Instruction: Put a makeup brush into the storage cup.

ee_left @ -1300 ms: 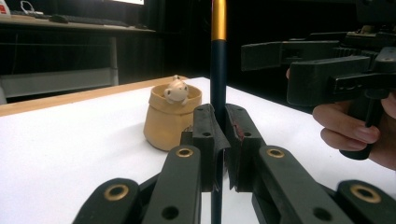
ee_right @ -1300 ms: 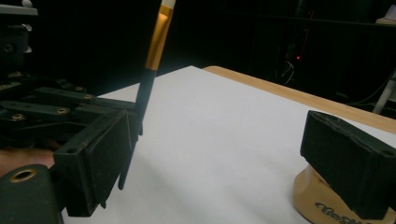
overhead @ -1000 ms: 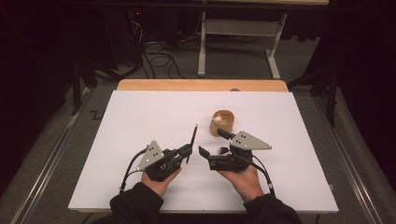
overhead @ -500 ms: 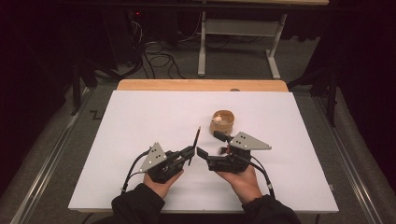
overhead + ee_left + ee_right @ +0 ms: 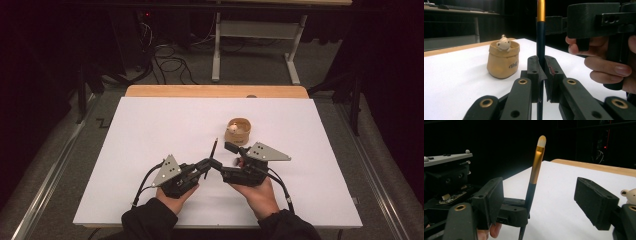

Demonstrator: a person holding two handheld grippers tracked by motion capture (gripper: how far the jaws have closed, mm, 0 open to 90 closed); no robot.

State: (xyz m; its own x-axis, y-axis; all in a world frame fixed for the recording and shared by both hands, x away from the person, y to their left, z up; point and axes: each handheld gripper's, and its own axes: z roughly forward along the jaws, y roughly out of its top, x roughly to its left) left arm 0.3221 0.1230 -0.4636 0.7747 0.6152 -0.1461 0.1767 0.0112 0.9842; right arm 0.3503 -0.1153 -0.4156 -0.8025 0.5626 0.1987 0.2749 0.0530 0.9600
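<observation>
High view: white table, dark room.

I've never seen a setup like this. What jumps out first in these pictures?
Two hand-held black tongs meet near the front of the white table. The left tongs are shut on a slim makeup brush with a black handle, gold ferrule and pale tip, held upright. The right tongs, jaws apart and just closing, have the brush between them, not touching it. Just beyond stands a small tan sack-shaped pot with a little pale animal figure peeking over its rim.
</observation>
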